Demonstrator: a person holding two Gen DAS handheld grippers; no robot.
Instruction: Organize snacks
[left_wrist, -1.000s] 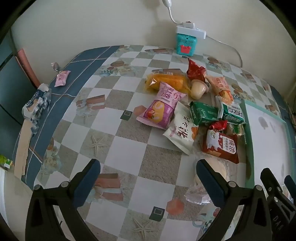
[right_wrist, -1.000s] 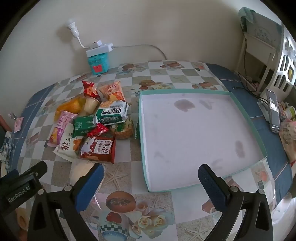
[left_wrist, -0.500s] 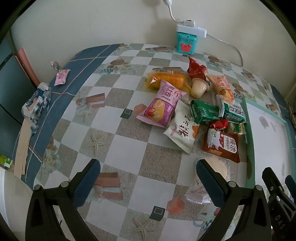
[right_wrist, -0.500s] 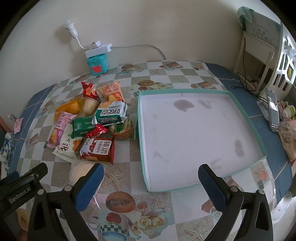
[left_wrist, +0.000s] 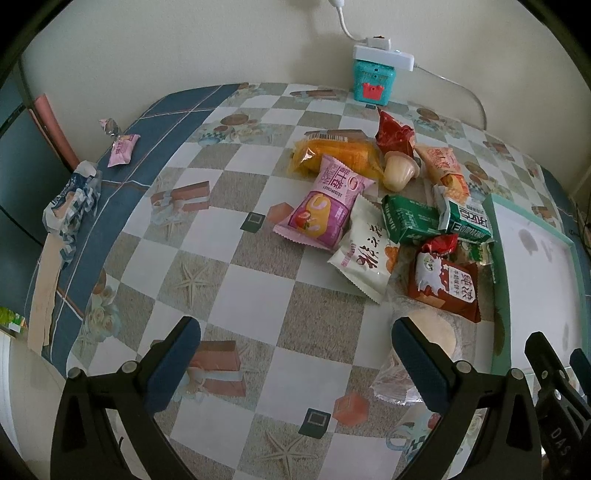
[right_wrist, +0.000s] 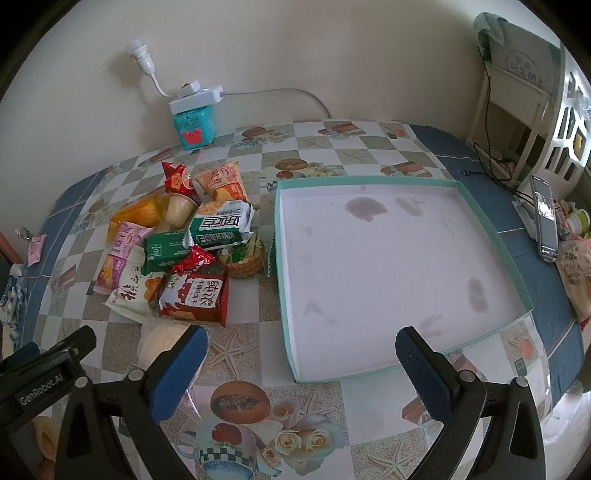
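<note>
Checkered, picture-printed worktop (right_wrist: 332, 155) with blue borders. Snack packets (right_wrist: 177, 243) heaped toward the left, teal-rimmed shallow tray (right_wrist: 491, 236) just right of them. Teal box (right_wrist: 194, 127) at the back edge; phone (right_wrist: 545, 218) near the right edge; small pink packet (left_wrist: 123, 149) at the far-left edge.

Eleven snack packets (right_wrist: 194, 297) heaped; one jelly cup (right_wrist: 179, 210); one tray (right_wrist: 491, 236); one phone (right_wrist: 545, 218).
</note>
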